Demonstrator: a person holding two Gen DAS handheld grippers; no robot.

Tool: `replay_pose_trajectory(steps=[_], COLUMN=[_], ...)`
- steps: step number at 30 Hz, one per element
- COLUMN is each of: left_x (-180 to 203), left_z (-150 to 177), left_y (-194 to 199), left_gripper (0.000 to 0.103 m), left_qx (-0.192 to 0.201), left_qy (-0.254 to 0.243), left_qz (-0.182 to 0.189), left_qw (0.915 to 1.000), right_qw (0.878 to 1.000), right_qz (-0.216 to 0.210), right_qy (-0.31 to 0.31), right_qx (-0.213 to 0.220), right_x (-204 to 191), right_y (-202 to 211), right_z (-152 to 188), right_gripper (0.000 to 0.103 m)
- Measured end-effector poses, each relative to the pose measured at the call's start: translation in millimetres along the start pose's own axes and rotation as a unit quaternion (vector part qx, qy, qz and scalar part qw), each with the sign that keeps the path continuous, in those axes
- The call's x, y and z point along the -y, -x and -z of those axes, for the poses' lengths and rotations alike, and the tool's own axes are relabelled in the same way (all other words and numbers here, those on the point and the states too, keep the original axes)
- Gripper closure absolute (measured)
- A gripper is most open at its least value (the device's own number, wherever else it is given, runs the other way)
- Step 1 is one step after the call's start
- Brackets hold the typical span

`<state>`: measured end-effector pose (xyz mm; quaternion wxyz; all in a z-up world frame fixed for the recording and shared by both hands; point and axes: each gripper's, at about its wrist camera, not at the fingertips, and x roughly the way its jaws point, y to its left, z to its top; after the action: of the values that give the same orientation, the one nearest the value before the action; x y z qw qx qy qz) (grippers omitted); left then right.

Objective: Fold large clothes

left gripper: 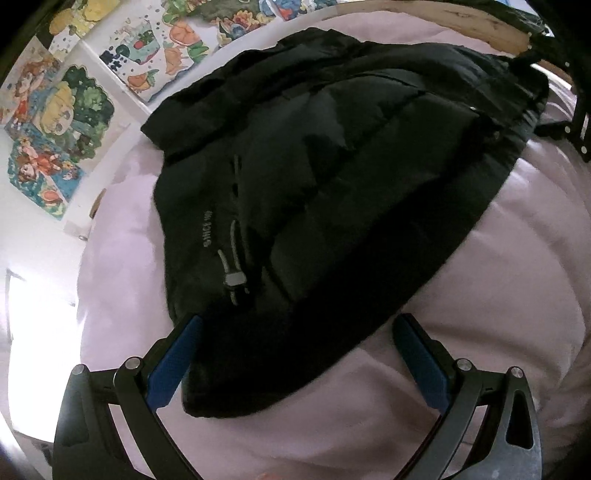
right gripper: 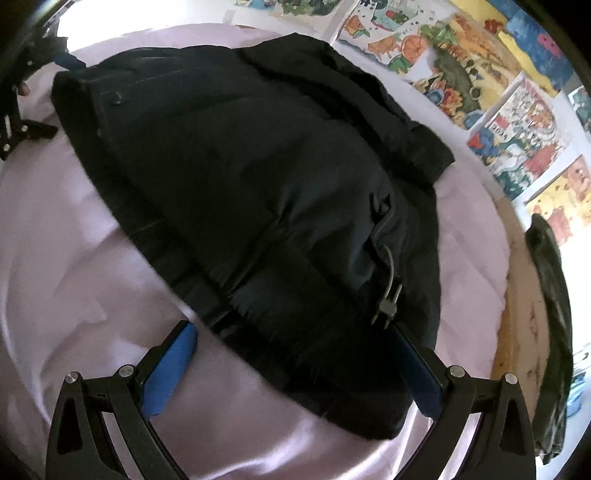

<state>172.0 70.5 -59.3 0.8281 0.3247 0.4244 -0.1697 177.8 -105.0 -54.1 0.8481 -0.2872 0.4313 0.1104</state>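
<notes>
Nearest: left gripper (left gripper: 295, 328), jaws spread wide, nothing between them, poised over the near corner of the black puffer jacket (left gripper: 325, 184). One blue pad (left gripper: 173, 365) at the corner's edge, perhaps touching; hard to tell. Right gripper (right gripper: 295, 332) equally spread and empty, over the opposite near corner, its far pad just beside the grey cord toggle (right gripper: 388, 304).

Beneath: pale pink bed sheet (left gripper: 480, 277), soft and a little wrinkled, carrying the jacket across its middle. Jacket already partly folded into a thick bundle, quilted panels upward, small printed lettering (left gripper: 207, 230) near the drawcord (left gripper: 232, 258).

Judged from the look: padded, puffy, light for its bulk, very soft, shell fabric probably smooth and slippery. Likely to spring open again after folding, and to slide on the sheet when pushed. Best hold probably at the hem or a seamed edge near each corner, pinching through the whole thickness, not only the outer shell; cord and toggle better avoided, too thin and loose.

Farther: a snap button (right gripper: 117, 96) near the far end, then the wooden bed frame (left gripper: 476, 24), and colourful drawings (right gripper: 480, 74) on the white wall.
</notes>
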Motion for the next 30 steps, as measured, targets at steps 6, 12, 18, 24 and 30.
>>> replay_pose_trajectory(steps=[6, 12, 18, 24, 30], left_x=[-24.9, -29.7, -23.9, -38.3, -48.7], left_z=[-3.3, -12.1, -24.3, -34.9, -49.3], left_y=[-3.4, 14.6, 25.6, 38.4, 61.1], left_gripper=[0.002, 0.023, 0.072, 0.081, 0.085], left_qx=[0.000, 0.038, 0.062, 0.087, 0.120], left_qy=[0.036, 0.051, 0.053, 0.110, 0.162], left_qz=[-0.044, -0.061, -0.043, -0.034, -0.028], left_qw=[0.9984, 0.9961, 0.9958, 0.9895, 0.9791], right_qw=[1.000, 0.996, 0.987, 0.987, 0.981], right_qz=[0.031, 0.079, 0.115, 0.117, 0.150], right_qy=[0.001, 0.046, 0.106, 0.106, 0.119], right_qx=[-0.001, 0.020, 0.040, 0.028, 0.017], right_x=[4.8, -7.5, -20.7, -18.1, -16.8], right_y=[-6.0, -3.2, -3.1, -6.4, -8.7], right_z=[0.6, -1.4, 1.7, 6.2, 13.6], right_gripper=[0.000, 0.000, 0.000, 0.010, 0.038])
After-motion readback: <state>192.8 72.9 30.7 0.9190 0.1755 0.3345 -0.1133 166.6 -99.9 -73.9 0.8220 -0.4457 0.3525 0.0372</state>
